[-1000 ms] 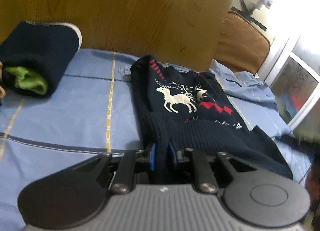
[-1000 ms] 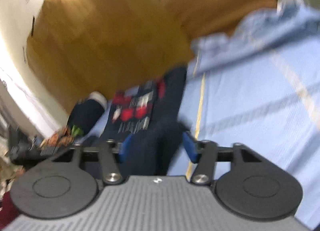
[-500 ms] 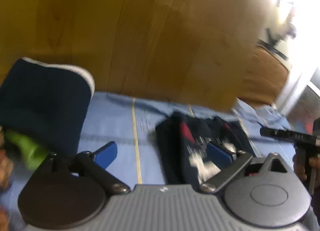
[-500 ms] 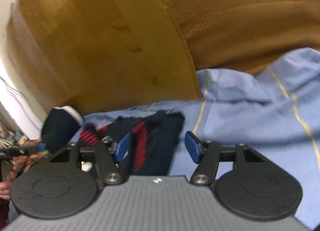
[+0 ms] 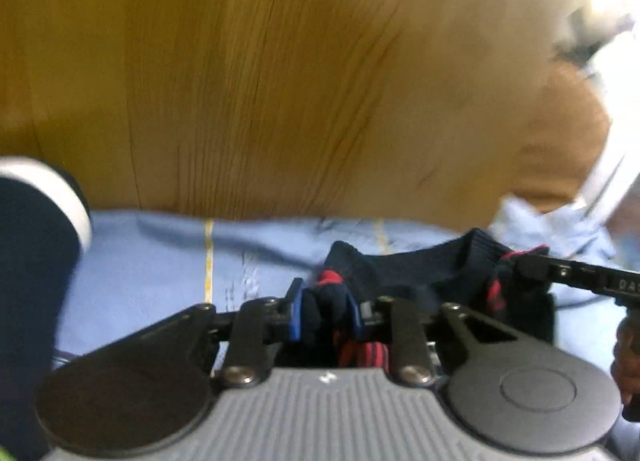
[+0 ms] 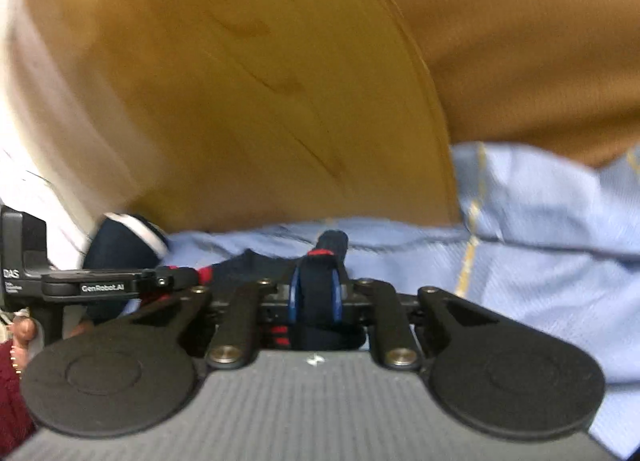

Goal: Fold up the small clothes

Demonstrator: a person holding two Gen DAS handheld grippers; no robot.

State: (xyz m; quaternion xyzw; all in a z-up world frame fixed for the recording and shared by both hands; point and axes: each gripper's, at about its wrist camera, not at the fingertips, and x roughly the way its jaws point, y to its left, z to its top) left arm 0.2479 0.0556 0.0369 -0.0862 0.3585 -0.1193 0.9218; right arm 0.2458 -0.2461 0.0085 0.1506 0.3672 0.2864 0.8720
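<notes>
A navy knit sweater point(image 5: 420, 273) with red patterning lies on the blue bedsheet point(image 5: 152, 269), close to the wooden headboard. My left gripper point(image 5: 325, 311) is closing, and its blue pads press a bunched fold of the sweater's edge. At the right of that view, the tip of my right gripper point(image 5: 536, 267) holds the sweater's other corner. In the right wrist view, my right gripper point(image 6: 316, 295) is closing too, pinching a roll of the navy sweater point(image 6: 240, 265). The left gripper point(image 6: 172, 281) reaches in from the left onto the same garment.
A folded navy garment with a white band point(image 5: 36, 221) sits at the left, also seen as the navy bundle point(image 6: 128, 241). The headboard point(image 5: 280, 81) rises just behind. A brown cushion point(image 6: 520, 41) stands at the right. A hand and dark red sleeve point(image 6: 16, 381) are at the left edge.
Both grippers moved along the sweater toward the headboard. The left gripper let go, opened wide, then closed on the far edge. The right gripper's jaws narrowed onto a fold.
</notes>
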